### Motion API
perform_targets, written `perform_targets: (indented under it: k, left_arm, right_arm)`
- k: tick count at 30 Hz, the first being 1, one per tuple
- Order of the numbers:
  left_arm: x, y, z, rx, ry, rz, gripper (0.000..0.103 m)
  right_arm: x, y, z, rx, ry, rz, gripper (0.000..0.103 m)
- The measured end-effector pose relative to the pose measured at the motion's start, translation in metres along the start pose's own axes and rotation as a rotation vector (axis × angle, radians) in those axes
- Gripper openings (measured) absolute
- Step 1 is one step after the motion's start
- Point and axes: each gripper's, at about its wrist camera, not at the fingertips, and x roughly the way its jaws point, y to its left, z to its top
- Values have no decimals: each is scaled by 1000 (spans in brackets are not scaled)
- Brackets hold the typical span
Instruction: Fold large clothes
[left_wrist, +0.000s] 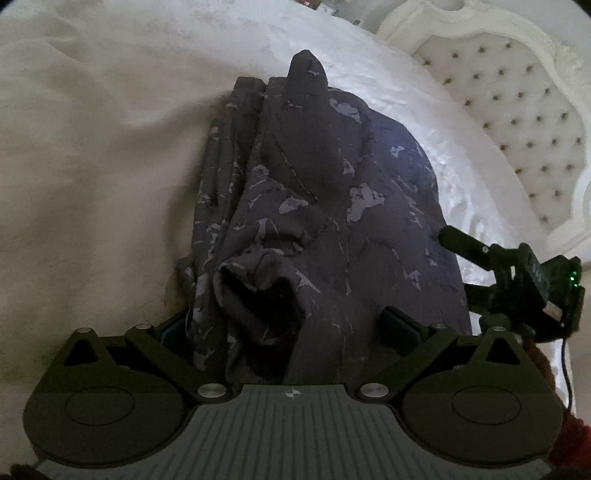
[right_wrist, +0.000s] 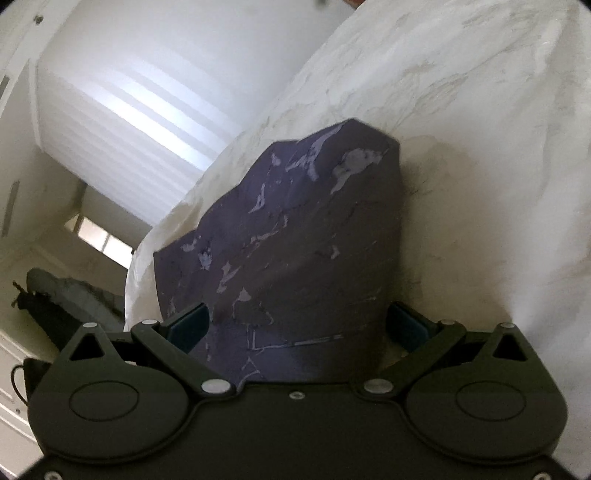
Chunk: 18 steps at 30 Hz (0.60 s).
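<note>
**Both jaws spread over the garment**

Left gripper (left_wrist: 284, 325): jaws wide, straddling bunched cloth, gripping nothing. Right gripper (right_wrist: 297, 323): likewise wide, unclamped. Purple patterned garment (left_wrist: 317, 206) fills frame centre on the white bedspread (left_wrist: 92, 166), probably lined up for a fold. Tufted headboard (left_wrist: 517, 122) upper right.

It was a home bedroom, shown by a white bedspread (left_wrist: 92, 166), tufted headboard (left_wrist: 517, 122) and window blinds (right_wrist: 122, 122).
</note>
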Motion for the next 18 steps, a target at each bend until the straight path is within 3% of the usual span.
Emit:
perform_targets:
  k: [7, 11, 13, 16, 18]
  left_arm:
    - [3, 7, -1, -27, -10, -21, 103]
    - [2, 12, -1, -38, -8, -79, 101]
    - [0, 15, -3, -49, -7, -119, 94]
    - [-1, 11, -4, -41, 0, -140, 92]
    - [1, 1, -5, -17, 10, -145, 92]
  right_arm:
    - [10, 8, -5, -6, -3, -23, 103]
    - [11, 9, -5, -22, 6, -22, 102]
    - [7, 9, -3, -29, 20, -38, 82]
    - [-1, 14, 1, -55, 37, -55, 67]
    - [-9, 16, 5, -57, 40, -49, 64]
